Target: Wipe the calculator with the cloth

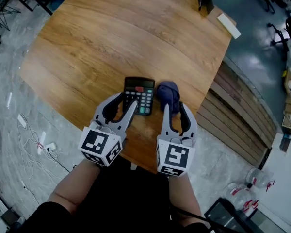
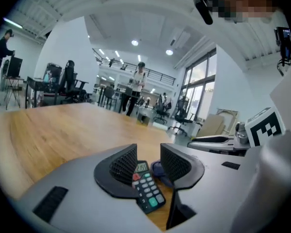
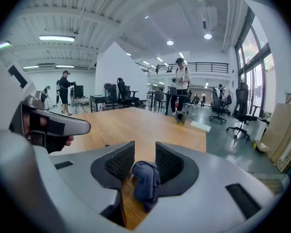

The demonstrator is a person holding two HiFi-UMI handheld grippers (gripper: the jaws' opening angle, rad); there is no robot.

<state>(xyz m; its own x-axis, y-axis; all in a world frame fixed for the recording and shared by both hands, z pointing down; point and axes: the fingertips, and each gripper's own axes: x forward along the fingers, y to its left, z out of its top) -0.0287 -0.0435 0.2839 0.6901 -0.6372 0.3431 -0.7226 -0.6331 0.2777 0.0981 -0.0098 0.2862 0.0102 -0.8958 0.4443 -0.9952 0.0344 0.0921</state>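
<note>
The calculator is being pictured lying on the surface, long axis pointing away, just ahead of the released left hand-held gripper, while the cloth, bunched just beside its right edge, is being shown nearest the equally released right hand-held gripper.

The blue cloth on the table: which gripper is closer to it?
Right. The right gripper sits just behind the cloth, its open jaws lined up on it, not gripping. The left gripper points at the calculator, beside the cloth.
</note>
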